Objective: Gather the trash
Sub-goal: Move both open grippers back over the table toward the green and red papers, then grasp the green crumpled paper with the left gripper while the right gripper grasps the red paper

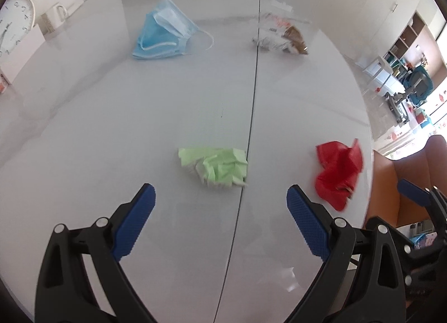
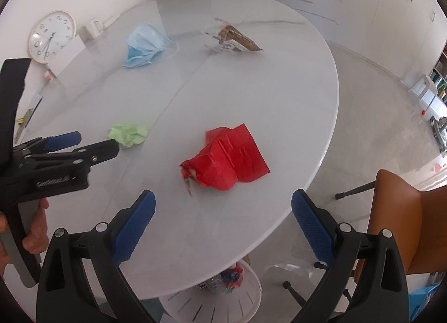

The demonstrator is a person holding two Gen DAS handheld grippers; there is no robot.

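Note:
A crumpled green paper [image 1: 215,168] lies on the white oval table [image 1: 139,116] just ahead of my open, empty left gripper [image 1: 220,197]. A crumpled red paper [image 1: 338,172] lies to its right near the table edge. In the right wrist view the red paper [image 2: 226,164] lies just ahead of my open, empty right gripper [image 2: 223,203]. The green paper [image 2: 128,133] sits further left, by the left gripper [image 2: 92,144]. A blue face mask [image 1: 164,34] [image 2: 146,45] and a torn snack wrapper [image 1: 282,35] [image 2: 232,39] lie at the far side.
A white bin [image 2: 215,292] holding trash stands on the floor under the table's near edge. An orange chair [image 2: 402,222] stands at the right. A white clock [image 2: 51,35] and a small white jug [image 2: 93,27] are at the table's left side.

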